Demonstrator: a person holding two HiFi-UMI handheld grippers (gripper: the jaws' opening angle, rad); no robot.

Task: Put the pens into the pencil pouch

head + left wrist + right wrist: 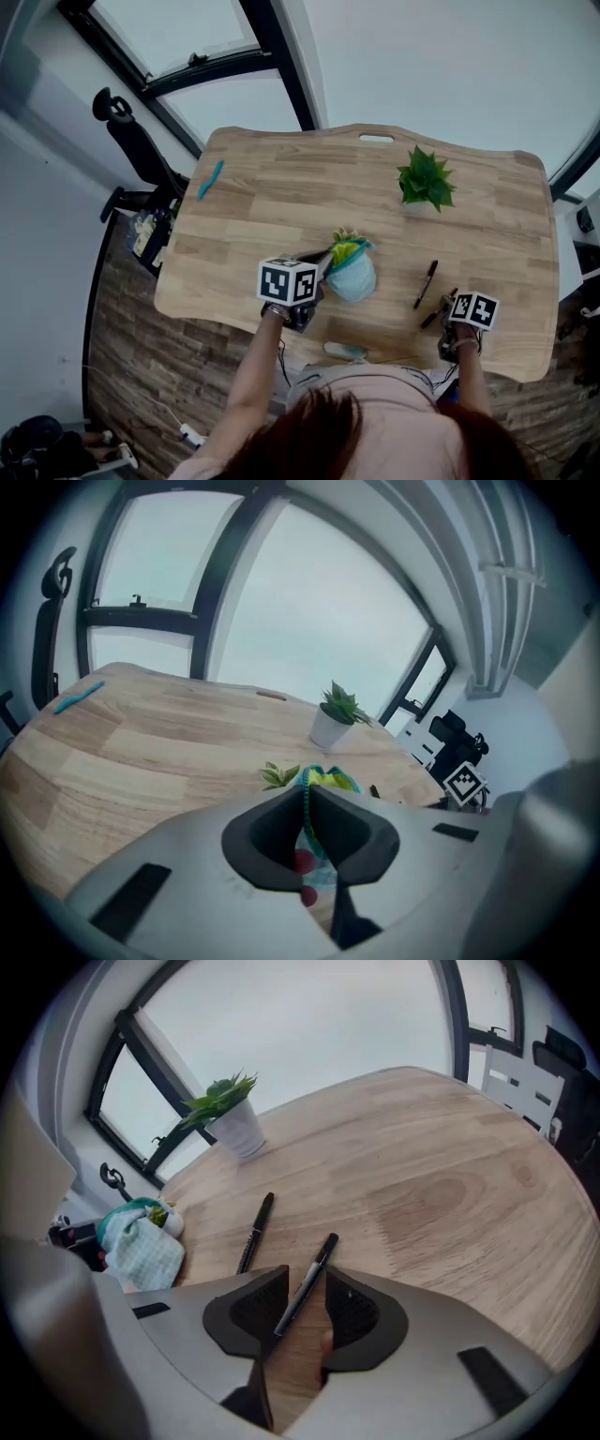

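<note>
The right gripper [307,1283] points down at the wooden table [281,197] with its jaws standing apart. A black pen [322,1255] lies slanted on the wood between them, and the pads do not press it. A second black pen [256,1232] lies just beyond this gripper, a little toward the left gripper. The left gripper [306,803] has its jaws closed on the teal zipper edge of the pencil pouch [354,277]. The pouch is light blue and checked, it rests on the table in front of these jaws, and its mouth shows yellow-green inside. Some small green leaves [278,776] are just beside the pouch. Farther away, beyond both grippers, a potted plant [427,178] stands upright. A thin teal thing [210,180] lies near the far edge, well apart on the left gripper's side.
</note>
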